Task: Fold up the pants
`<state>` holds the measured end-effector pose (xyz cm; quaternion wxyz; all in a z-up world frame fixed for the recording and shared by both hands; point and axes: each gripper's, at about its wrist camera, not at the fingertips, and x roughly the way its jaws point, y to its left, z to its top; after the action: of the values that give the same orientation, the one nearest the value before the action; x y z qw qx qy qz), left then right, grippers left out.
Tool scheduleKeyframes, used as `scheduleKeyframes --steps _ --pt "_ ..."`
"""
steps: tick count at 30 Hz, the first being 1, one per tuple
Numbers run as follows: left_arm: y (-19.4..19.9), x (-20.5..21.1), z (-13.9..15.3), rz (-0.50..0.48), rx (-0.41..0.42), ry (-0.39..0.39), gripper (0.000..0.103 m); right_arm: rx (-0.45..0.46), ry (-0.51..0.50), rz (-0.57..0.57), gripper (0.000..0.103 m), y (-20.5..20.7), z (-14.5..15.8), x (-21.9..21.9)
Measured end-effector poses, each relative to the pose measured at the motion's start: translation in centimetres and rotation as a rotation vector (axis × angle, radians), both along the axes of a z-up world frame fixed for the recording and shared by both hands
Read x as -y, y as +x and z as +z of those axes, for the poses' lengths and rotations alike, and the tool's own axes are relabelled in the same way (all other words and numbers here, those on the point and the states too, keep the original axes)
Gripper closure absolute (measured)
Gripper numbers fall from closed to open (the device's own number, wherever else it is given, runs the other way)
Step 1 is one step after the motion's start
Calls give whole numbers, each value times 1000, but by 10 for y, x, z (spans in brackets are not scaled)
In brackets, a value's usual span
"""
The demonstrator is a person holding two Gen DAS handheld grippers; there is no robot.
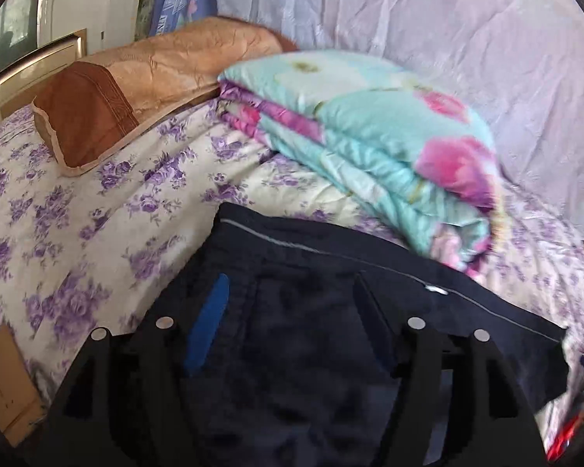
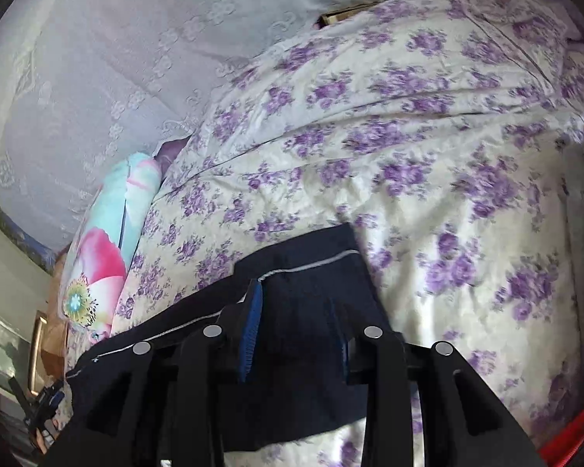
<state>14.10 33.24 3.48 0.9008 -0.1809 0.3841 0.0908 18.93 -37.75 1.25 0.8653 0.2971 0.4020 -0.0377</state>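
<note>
Pants [image 1: 311, 330] lie folded on the bedsheet [image 1: 97, 214]; your left gripper [image 1: 292, 311] and right gripper [image 2: 298, 311] stand wide, holding nothing; next, I think, grasp an edge.

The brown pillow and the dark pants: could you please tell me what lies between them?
In the left wrist view, only bare purple-flowered bedsheet lies between the brown pillow and the dark pants; the folded quilt sits off to the side.

One pants [image 1: 315, 311], one folded quilt [image 1: 370, 132], one pillow [image 1: 136, 85], one bed [image 1: 78, 214], two grippers, left [image 1: 292, 311] and right [image 2: 298, 327].
</note>
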Motion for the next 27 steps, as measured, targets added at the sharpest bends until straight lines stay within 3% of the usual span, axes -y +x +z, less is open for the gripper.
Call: scheduleKeyframes --steps 4,7,10,11,14,16,17,19,20,24,26,27 --pt "-38 30 -5 -96 -5 -98 35 -92 50 -82 70 -5 -32 28" --pt "-50 62 -27 -150 -50 -63 34 -176 182 -70 70 -10 -71 19" --pt "-55 74 -57 -174 -106 -57 31 -158 187 -80 72 -25 -77 10" --pt "-55 73 -67 -171 -123 -68 30 -159 202 -78 69 -29 -78 9" --pt "-53 71 -74 -171 -120 -72 28 -158 300 -83 50 -39 -79 5" --pt "-54 73 -75 -176 -117 -66 26 -169 286 -66 48 -41 -75 -4" --pt "-54 74 -75 -179 -114 -63 24 -170 225 -55 52 -40 -72 -10" --pt "-54 75 -75 -191 -111 -65 19 -175 139 -39 86 -37 -70 -17" --pt "-53 75 -76 -194 -108 -66 19 -154 137 -53 95 -38 -67 -13" --pt "-57 70 -75 -196 -95 -100 19 4 32 -127 96 -57 -21 11" --pt "-60 66 -74 -195 -85 -123 19 -21 22 -124 96 -64 -13 27" --pt "-60 66 -75 -195 -85 -128 19 -79 -10 -100 96 -60 -19 30"
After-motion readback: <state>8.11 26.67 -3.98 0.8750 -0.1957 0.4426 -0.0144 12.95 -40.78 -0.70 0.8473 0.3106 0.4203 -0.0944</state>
